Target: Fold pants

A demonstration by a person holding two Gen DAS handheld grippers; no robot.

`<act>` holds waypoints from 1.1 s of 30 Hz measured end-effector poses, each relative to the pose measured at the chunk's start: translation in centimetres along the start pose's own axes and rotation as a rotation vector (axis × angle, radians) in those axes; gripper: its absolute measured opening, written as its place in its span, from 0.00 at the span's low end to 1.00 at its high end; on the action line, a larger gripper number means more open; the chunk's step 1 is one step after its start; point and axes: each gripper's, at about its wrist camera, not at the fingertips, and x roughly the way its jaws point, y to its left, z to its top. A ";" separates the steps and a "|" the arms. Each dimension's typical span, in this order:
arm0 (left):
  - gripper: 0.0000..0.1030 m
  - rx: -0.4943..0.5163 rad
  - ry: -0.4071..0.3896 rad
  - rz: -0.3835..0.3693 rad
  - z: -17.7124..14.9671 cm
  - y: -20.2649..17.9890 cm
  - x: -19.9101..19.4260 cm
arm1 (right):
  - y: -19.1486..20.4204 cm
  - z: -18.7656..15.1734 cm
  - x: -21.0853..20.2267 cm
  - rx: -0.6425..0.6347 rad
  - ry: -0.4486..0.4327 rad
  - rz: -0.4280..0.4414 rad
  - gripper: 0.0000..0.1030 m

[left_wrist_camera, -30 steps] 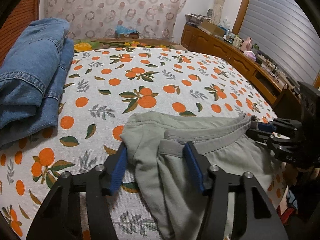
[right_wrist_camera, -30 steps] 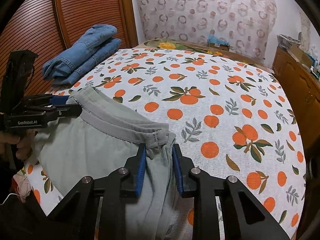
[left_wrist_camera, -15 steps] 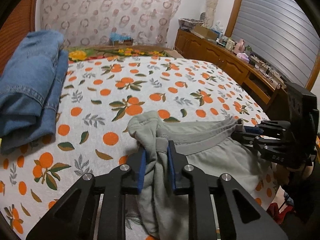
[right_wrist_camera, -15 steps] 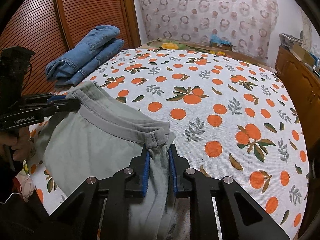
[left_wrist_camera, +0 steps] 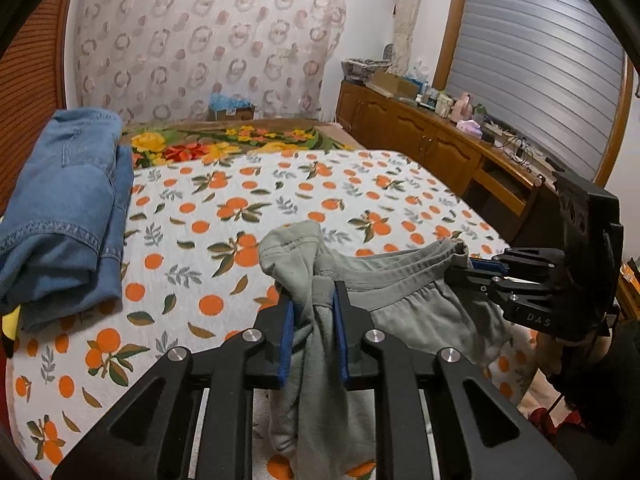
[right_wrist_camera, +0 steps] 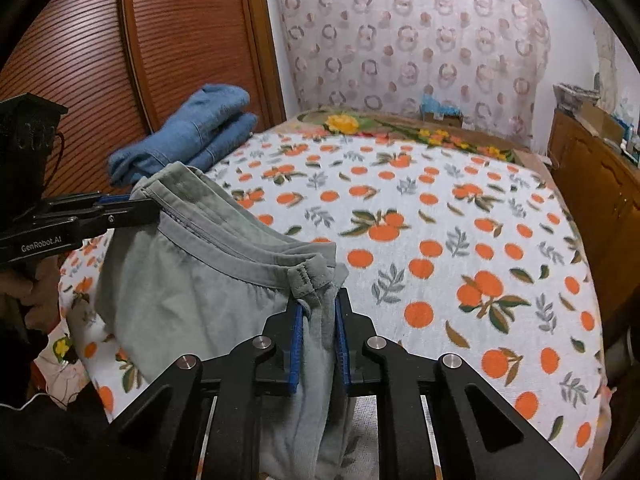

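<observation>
You're seeing even, soft indoor light, faint shadows, strong fisheye bending, black vignette corners, slight blur on the folded jeans (right_wrist_camera: pixel 188 132)

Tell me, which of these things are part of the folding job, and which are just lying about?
Part of the job:
- green pants
- left tool, clamping the waistband
- right tool, clamping the waistband

Lying about:
- folded jeans
- orange-print bedspread
- cluttered sideboard

left gripper (left_wrist_camera: pixel 313 308) clamps bunched grey pants (left_wrist_camera: pixel 400 280) | right gripper (left_wrist_camera: pixel 468 266) grips waistband | folded jeans (left_wrist_camera: pixel 64 208) on bed (left_wrist_camera: pixel 320 184)
</observation>
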 end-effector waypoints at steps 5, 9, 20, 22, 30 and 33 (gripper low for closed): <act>0.18 0.032 -0.034 0.010 1.0 -1.0 -1.1 | 0.0 0.2 -1.7 -0.011 -0.044 -0.005 0.14; 0.18 0.049 -0.057 0.016 2.0 -1.5 -2.0 | 0.0 0.6 -2.8 -0.016 -0.076 -0.014 0.14; 0.18 0.080 -0.135 0.046 4.2 -2.2 -4.7 | 1.0 2.7 -5.9 -0.074 -0.161 -0.034 0.14; 0.18 0.079 -0.146 0.051 4.4 -2.1 -5.2 | 1.4 3.1 -6.3 -0.090 -0.174 -0.037 0.14; 0.18 0.057 -0.180 0.080 5.2 0.0 -6.3 | 2.0 5.5 -5.7 -0.137 -0.213 -0.022 0.14; 0.18 0.043 -0.190 0.094 5.5 1.1 -6.6 | 2.2 6.3 -4.9 -0.148 -0.220 -0.008 0.14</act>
